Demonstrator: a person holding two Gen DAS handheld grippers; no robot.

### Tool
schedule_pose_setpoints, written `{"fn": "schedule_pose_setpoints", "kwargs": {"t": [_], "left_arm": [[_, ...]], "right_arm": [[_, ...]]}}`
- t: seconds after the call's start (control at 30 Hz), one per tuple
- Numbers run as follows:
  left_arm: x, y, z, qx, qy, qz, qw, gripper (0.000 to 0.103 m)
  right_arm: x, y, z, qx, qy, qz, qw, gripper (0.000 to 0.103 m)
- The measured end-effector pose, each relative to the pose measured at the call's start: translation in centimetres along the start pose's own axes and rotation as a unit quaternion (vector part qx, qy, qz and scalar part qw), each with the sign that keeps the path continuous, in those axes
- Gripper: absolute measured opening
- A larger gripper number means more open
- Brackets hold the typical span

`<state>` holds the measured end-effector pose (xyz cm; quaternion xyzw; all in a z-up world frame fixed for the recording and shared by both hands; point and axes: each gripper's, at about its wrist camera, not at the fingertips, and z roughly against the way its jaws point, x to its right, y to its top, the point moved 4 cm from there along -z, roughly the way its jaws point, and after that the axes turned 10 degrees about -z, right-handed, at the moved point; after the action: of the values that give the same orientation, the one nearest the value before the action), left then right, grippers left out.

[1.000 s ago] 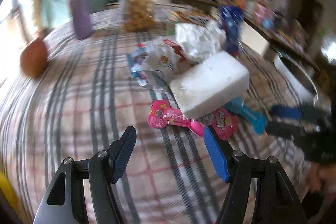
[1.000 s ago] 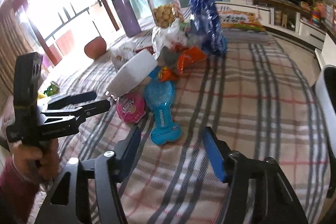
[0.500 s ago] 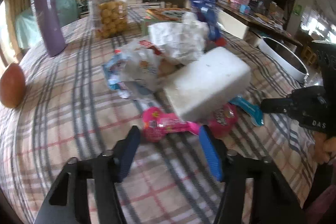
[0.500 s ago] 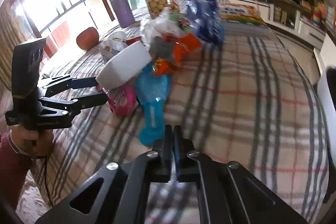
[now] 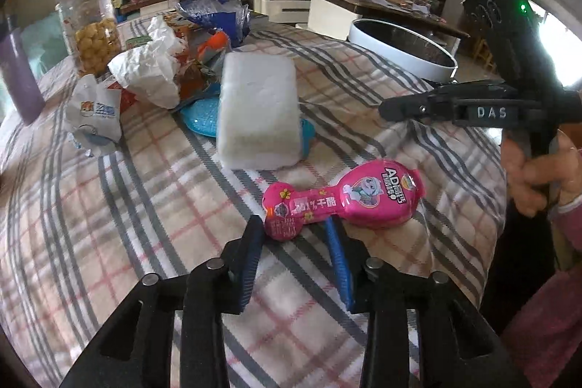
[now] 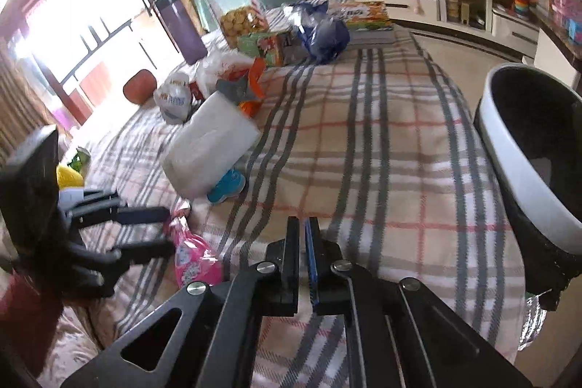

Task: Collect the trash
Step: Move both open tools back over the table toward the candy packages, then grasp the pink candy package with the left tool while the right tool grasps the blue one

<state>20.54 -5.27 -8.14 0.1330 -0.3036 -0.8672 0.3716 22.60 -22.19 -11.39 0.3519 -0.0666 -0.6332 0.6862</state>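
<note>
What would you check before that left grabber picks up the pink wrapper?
1. Pink wrapper between the left gripper jaws: ok, its narrow end sits between them as they close.
2. Pads pressing on it: cannot tell, contact is not clear.
3. Wrapper free of the white foam block: ok, they lie apart.
4. Right gripper out of the way: ok, shut, empty, off to the side.
5. White bin open to receive trash: ok, at the table edge.
6. Plaid tablecloth clear of the jaws: cannot tell.
</note>
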Motion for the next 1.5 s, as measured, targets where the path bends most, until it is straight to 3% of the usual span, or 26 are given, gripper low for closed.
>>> {"fn": "schedule_pose_setpoints", "kwargs": {"t": [0.07, 0.1, 0.17, 0.3, 0.53, 0.6, 0.63, 0.67, 0.73, 0.83, 1.07, 1.1, 1.17, 1.23, 1.33, 1.5], "left_arm": [[0.0, 0.2, 0.2, 0.004, 0.018, 0.003, 0.9998, 0.061], [0.2, 0.5, 0.4, 0.009, 0.027, -0.002, 0.9996, 0.062], [1.1, 0.7, 0.8, 0.015, 0.026, -0.015, 0.9994, 0.063], [2.6, 1.6, 1.2, 0.026, 0.013, -0.063, 0.9976, 0.063], [5.6, 2.0, -1.1, -0.011, -0.034, -0.157, 0.9869, 0.064], [6.2, 1.9, -1.6, -0.016, -0.018, -0.175, 0.9843, 0.062], [6.3, 1.8, -1.5, -0.013, -0.022, -0.173, 0.9846, 0.052], [6.3, 1.8, -1.5, -0.014, -0.029, -0.162, 0.9863, 0.037], [5.9, 1.7, -1.2, -0.013, -0.018, -0.14, 0.9898, 0.022], [4.9, 1.1, -0.4, -0.011, 0.0, -0.093, 0.9956, 0.02], [4.1, -2.0, 3.1, 0.008, 0.037, 0.002, 0.9993, 0.013], [3.7, -2.6, 3.6, 0.012, 0.046, 0.023, 0.9986, 0.012], [2.8, -3.5, 4.4, 0.015, 0.063, 0.06, 0.9961, 0.009], [1.7, -4.5, 5.6, 0.022, 0.082, 0.101, 0.9913, 0.009], [0.9, -5.3, 6.8, 0.034, 0.094, 0.143, 0.9847, 0.009], [1.0, -6.4, 7.8, 0.044, 0.103, 0.16, 0.9807, 0.009]], "right_arm": [[0.1, 0.3, 0.2, 0.004, 0.003, -0.005, 1.0, 0.009], [0.1, 0.3, 0.2, 0.006, 0.004, -0.007, 1.0, 0.011], [0.3, 0.6, 0.4, 0.013, 0.003, -0.013, 1.0, 0.019], [1.1, 0.7, 0.6, 0.017, 0.001, -0.033, 0.999, 0.02], [2.6, 0.7, 0.9, 0.022, -0.007, -0.06, 0.998, 0.02], [2.7, 0.8, 1.0, 0.023, -0.008, -0.064, 0.998, 0.021], [2.7, 0.8, 1.0, 0.023, -0.006, -0.065, 0.998, 0.02], [2.6, 0.8, 0.9, 0.024, -0.005, -0.066, 0.998, 0.02], [2.4, 0.8, 0.8, 0.024, -0.004, -0.064, 0.998, 0.02], [1.7, 0.9, 0.5, 0.022, 0.004, -0.058, 0.998, 0.02], [-1.4, 0.6, -1.0, 0.007, 0.034, -0.029, 0.999, 0.021], [-1.9, 0.5, -1.3, 0.005, 0.038, -0.024, 0.999, 0.021], [-2.8, 0.5, -1.8, 0.002, 0.04, -0.01, 0.999, 0.036], [-3.7, 0.4, -2.3, 0.003, 0.037, 0.006, 0.999, 0.043], [-5.1, 0.6, -3.2, 0.002, 0.031, 0.028, 0.999, 0.043], [-6.7, 1.4, -3.3, 0.008, 0.05, 0.035, 0.998, 0.045]]}}
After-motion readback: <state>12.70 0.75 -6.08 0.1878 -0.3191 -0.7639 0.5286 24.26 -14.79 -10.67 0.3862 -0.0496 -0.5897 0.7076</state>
